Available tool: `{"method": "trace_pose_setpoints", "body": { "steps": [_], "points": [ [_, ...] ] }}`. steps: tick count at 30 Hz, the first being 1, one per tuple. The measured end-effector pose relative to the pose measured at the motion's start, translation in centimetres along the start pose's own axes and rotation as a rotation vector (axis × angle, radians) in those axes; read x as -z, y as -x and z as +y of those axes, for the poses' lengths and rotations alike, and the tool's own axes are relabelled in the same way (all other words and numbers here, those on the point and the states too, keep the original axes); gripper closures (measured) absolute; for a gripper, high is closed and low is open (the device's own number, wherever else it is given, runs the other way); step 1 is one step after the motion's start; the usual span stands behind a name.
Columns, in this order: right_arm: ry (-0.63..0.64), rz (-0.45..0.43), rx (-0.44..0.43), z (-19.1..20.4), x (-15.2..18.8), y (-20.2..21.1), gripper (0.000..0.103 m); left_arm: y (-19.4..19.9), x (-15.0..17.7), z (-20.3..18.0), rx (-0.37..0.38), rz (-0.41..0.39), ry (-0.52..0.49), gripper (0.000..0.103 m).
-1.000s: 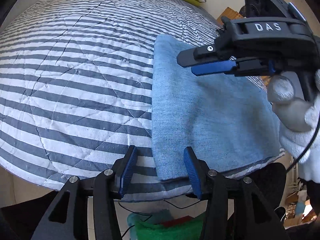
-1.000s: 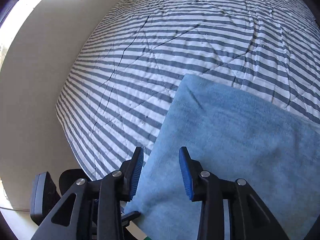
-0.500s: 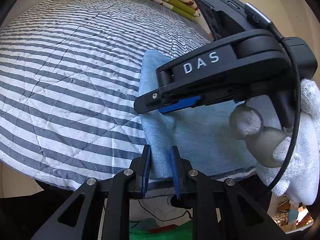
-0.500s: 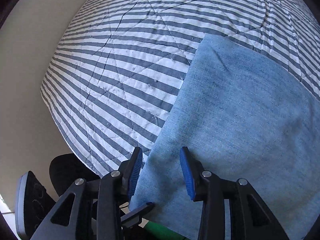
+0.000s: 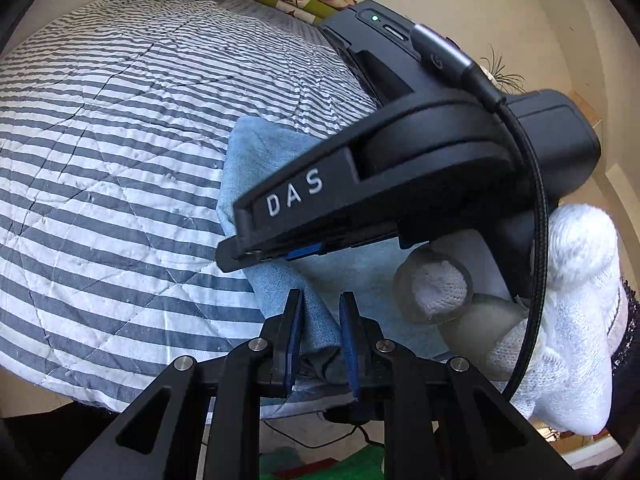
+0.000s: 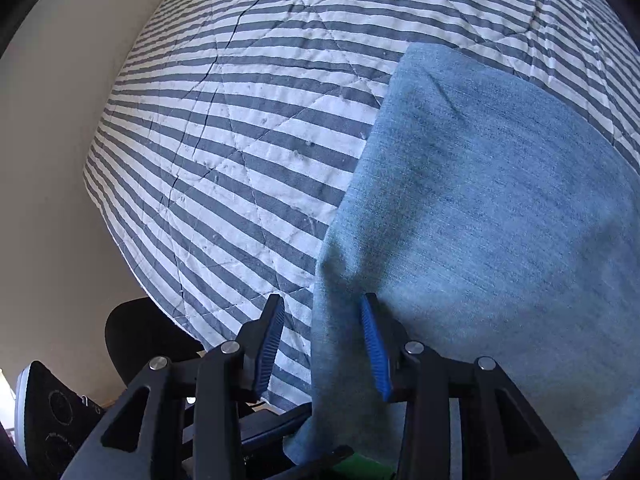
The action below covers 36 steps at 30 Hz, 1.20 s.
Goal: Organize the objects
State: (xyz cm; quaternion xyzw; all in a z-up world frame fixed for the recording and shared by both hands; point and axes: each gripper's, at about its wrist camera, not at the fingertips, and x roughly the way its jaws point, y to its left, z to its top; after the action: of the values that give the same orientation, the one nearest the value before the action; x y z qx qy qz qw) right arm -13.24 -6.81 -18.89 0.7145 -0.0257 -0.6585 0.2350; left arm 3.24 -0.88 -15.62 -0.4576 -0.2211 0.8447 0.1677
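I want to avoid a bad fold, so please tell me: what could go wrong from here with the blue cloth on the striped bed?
1. The left tool pinches only a bunched edge of the blue cloth; lifting may pull it free.
2. The right tool is closing with the cloth edge off-centre, against one pad only; it may catch a thin strip, or the striped quilt too.
3. The cloth lies at the bed edge and could slide off.
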Motion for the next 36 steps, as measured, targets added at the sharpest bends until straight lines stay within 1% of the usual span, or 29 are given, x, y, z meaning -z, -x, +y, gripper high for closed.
{"method": "trace_pose_setpoints", "body": {
  "steps": [1, 4, 6, 9, 12, 13, 15, 16, 18, 20, 22, 23, 26, 27, 29, 31, 32, 33, 34, 36],
  "points": [
    [-0.01, -0.017, 0.003, -0.3, 0.3, 0.1, 0.084, -0.1, 0.0, -0.1, 0.012, 0.004, -0.001, 0.083],
    [-0.029, -0.067, -0.033, -1.3, 1.2, 1.0, 0.095, -0.3, 0.1, -0.8, 0.03, 0.02, -0.018, 0.083],
    [-0.035, -0.103, -0.056, -1.7, 1.9, 2.0, 0.096, -0.3, 0.0, -1.9, 0.03, 0.027, -0.056, 0.083],
    [-0.024, -0.162, -0.072, -2.3, 3.2, 3.9, 0.098, -0.2, -0.6, -4.4, 0.05, 0.032, -0.114, 0.083],
    [-0.041, -0.212, -0.12, -3.5, 4.1, 6.3, 0.098, 0.7, -1.2, -6.3, 0.107, 0.038, -0.153, 0.083],
    [-0.048, -0.229, -0.138, -4.1, 4.4, 7.2, 0.099, 1.3, -1.8, -7.0, 0.117, 0.04, -0.173, 0.083],
    [-0.061, -0.266, -0.161, -5.5, 5.1, 9.3, 0.099, 1.6, -4.0, -9.1, 0.125, 0.04, -0.21, 0.082],
    [-0.063, -0.286, -0.169, -6.1, 5.5, 10.3, 0.099, 2.1, -4.3, -9.6, 0.127, 0.035, -0.224, 0.082],
    [-0.069, -0.329, -0.181, -7.5, 6.6, 12.6, 0.099, 4.2, -4.6, -11.0, 0.101, 0.012, -0.252, 0.082],
    [-0.088, -0.373, -0.19, -9.5, 7.7, 14.8, 0.099, 4.4, -5.6, -11.4, 0.026, -0.002, -0.275, 0.082],
    [-0.116, -0.419, -0.178, -12.0, 9.2, 16.9, 0.099, 3.0, -7.5, -11.6, -0.007, 0.009, -0.277, 0.082],
    [-0.139, -0.44, -0.167, -13.4, 10.0, 17.9, 0.099, 1.9, -8.2, -11.9, -0.011, 0.023, -0.276, 0.082],
    [-0.231, -0.497, -0.13, -19.0, 13.1, 20.7, 0.099, -2.5, -8.9, -14.2, 0.032, 0.091, -0.331, 0.082],
    [-0.266, -0.51, -0.108, -21.1, 14.3, 21.5, 0.099, -4.2, -8.7, -15.7, 0.058, 0.12, -0.356, 0.083],
    [-0.336, -0.518, -0.055, -25.2, 16.8, 22.7, 0.099, -7.4, -7.5, -18.7, 0.129, 0.182, -0.407, 0.083],
    [-0.41, -0.515, -0.001, -29.3, 19.7, 23.6, 0.099, -9.9, -5.5, -22.3, 0.206, 0.235, -0.462, 0.083],
    [-0.449, -0.522, 0.014, -31.4, 21.2, 23.8, 0.099, -11.4, -4.7, -23.9, 0.227, 0.257, -0.492, 0.083],
    [-0.498, -0.528, 0.02, -33.4, 22.6, 23.8, 0.099, -12.3, -2.9, -25.4, 0.24, 0.287, -0.527, 0.083],
    [-0.545, -0.534, 0.025, -35.5, 23.9, 23.6, 0.099, -13.8, -2.0, -26.6, 0.245, 0.322, -0.555, 0.083],
    [-0.617, -0.53, 0.036, -38.7, 26.1, 22.6, 0.099, -15.9, 0.3, -28.1, 0.251, 0.387, -0.591, 0.083]
  ]
}}
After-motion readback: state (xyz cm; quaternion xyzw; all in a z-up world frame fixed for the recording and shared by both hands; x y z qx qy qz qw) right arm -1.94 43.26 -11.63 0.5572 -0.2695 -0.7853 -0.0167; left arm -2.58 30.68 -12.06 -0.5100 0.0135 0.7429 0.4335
